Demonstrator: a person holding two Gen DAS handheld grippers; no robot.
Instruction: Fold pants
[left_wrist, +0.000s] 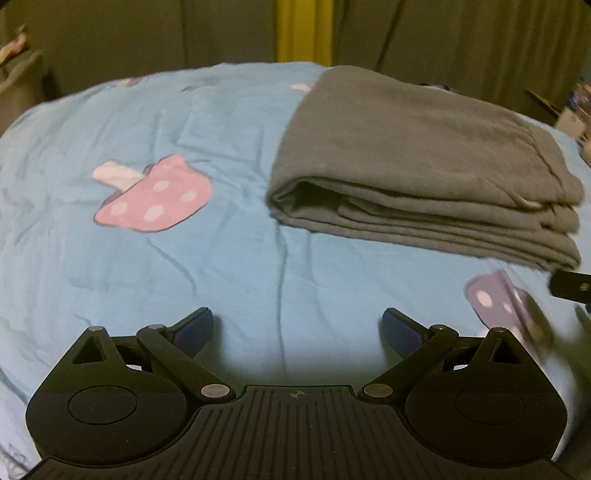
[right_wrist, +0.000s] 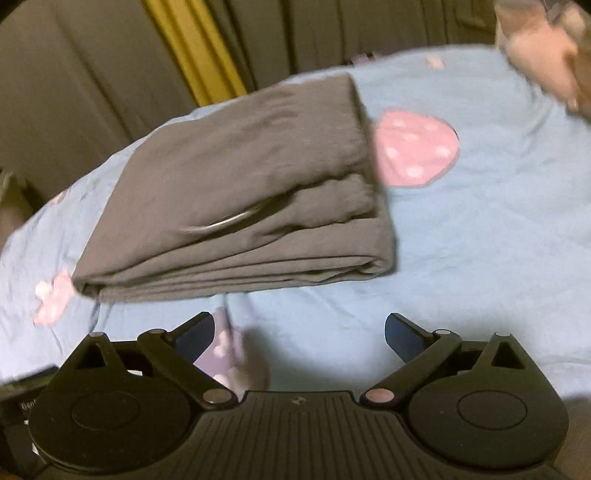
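The grey pants (left_wrist: 417, 158) lie folded into a thick rectangular stack on the blue bedspread (left_wrist: 184, 240), up and right of my left gripper (left_wrist: 297, 328). The left gripper is open and empty, well short of the stack. In the right wrist view the same folded pants (right_wrist: 240, 192) lie ahead and left of my right gripper (right_wrist: 299, 332), which is open, empty and hovers over the bedspread (right_wrist: 480, 240). A dark part of the right gripper (left_wrist: 570, 288) shows at the left view's right edge.
The bedspread carries pink mushroom prints (left_wrist: 155, 195), (right_wrist: 417, 147). Dark curtains with a yellow strip (left_wrist: 304, 29) hang behind the bed. A blurred hand (right_wrist: 543, 48) shows at the top right of the right wrist view.
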